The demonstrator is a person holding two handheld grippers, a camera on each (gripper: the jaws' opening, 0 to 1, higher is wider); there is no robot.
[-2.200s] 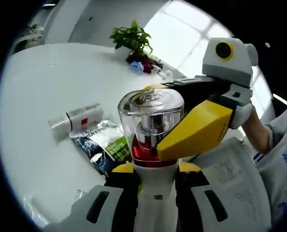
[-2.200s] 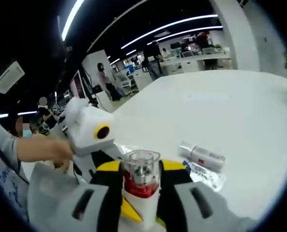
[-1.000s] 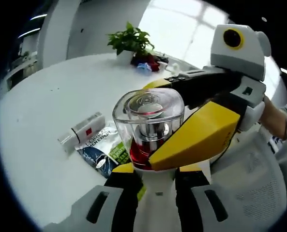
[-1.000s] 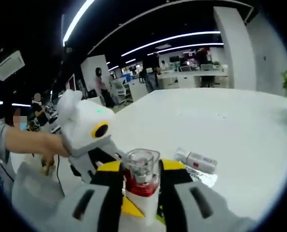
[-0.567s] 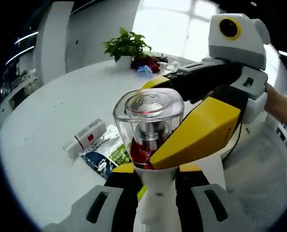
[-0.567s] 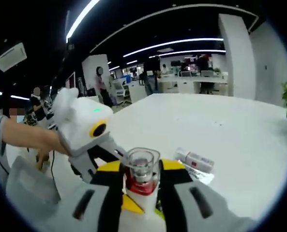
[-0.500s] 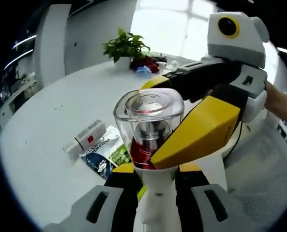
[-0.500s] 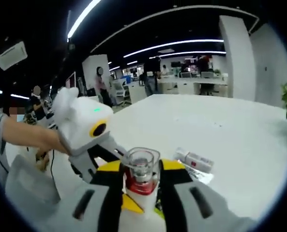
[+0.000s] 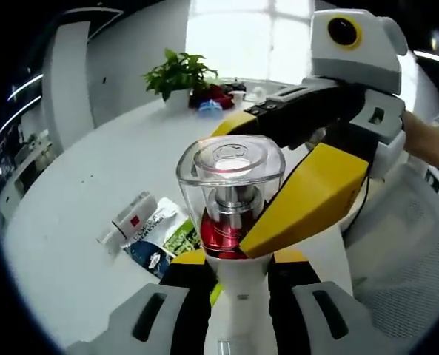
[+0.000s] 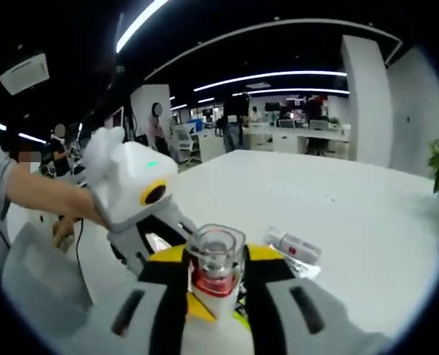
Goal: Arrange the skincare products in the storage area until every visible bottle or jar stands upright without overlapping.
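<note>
Holding: bottle (image 9: 231, 211) with a clear cap and red collar, low centre of the left gripper view, upright along the jaws and lifted off the table (image 9: 78, 214)
Left gripper (image 9: 235, 255): yellow-tipped jaws clenched on the white body of the bottle, one each side
Right gripper (image 10: 213, 285): jaws closed on the same bottle (image 10: 214, 265), low centre of the right gripper view; also entering the left gripper view from the right (image 9: 308, 185), one yellow jaw pressed against the red collar
Tube (image 9: 128, 219): white with a red mark, lying flat at left centre of the left gripper view; right of centre in the right gripper view (image 10: 293, 245)
Sachets (image 9: 160, 237): blue and green packets lying flat, just beside the tube, partly overlapping
Plant (image 9: 176, 72): green leaves at upper left of the left gripper view, far edge of the table
Small items (image 9: 215, 96): red and blue clutter beside the plant, too small to tell
Mesh tray (image 9: 404, 251): pale, lower right of the left gripper view
Hand (image 10: 75, 214): at the left of the right gripper view, gripping the left gripper's body
Background: office desks and people, upper centre of the right gripper view
</note>
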